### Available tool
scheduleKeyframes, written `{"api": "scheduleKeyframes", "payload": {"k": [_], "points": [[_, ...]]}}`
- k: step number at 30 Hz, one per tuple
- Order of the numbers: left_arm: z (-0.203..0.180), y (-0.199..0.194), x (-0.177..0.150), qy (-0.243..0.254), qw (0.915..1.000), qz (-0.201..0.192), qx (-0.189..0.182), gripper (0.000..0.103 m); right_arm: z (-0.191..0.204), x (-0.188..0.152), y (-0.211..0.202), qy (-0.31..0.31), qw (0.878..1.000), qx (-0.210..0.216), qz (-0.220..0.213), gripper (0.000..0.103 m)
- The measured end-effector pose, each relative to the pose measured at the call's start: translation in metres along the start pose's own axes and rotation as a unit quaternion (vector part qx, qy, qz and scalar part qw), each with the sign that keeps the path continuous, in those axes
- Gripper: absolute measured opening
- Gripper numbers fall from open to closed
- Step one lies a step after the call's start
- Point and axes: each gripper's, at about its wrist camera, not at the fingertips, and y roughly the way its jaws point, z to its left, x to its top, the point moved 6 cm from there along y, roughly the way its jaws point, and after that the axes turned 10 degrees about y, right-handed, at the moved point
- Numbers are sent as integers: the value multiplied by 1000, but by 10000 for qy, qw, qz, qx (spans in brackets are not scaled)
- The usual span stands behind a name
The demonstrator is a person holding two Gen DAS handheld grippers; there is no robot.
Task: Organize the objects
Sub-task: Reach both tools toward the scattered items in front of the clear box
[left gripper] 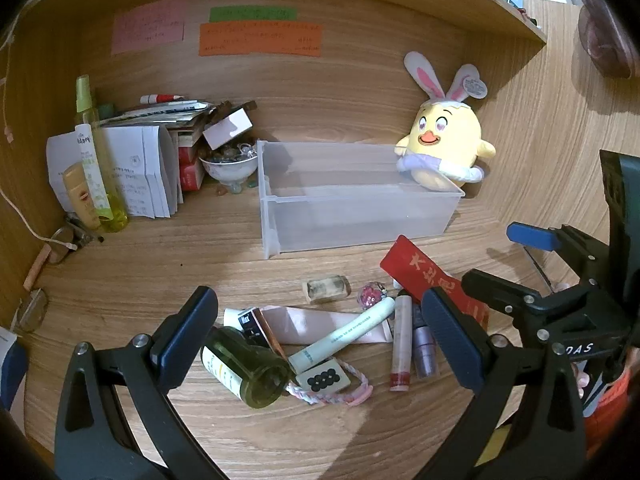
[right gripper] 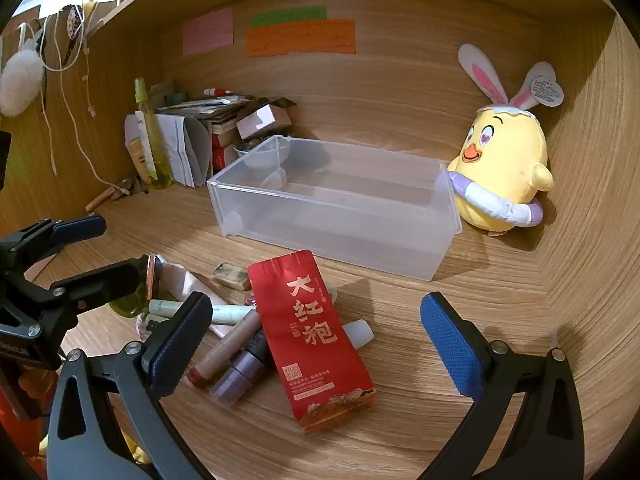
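Clear plastic storage bin (right gripper: pixel 332 204) sits empty at about 12 o'clock on the wooden desk (right gripper: pixel 400 420), probably parked there as the drop spot. The clutter's piled right in front: a red foil tea pouch (right gripper: pixel 314 340) on top of lipstick tubes (right gripper: pixel 228 354), with a dark green glass bottle (left gripper: pixel 244 368) at 9 o'clock. Both claws are spread wide and holding nothing, the right gripper (right gripper: pixel 316 344) over the pouch and the left gripper (left gripper: pixel 320 336) over the tubes, so my guess is the pouch goes first.
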Motion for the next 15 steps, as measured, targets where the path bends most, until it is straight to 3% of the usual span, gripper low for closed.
{"api": "scheduleKeyframes", "payload": {"k": [8,15], "points": [[7,4,-1,-116,9999,74,-75,103,-7,-1,5,73,9999,-79,136,103],[29,2,-6,-389,9991,102,96,103,-17,-2,6,97,9997,-102,205,103]]}}
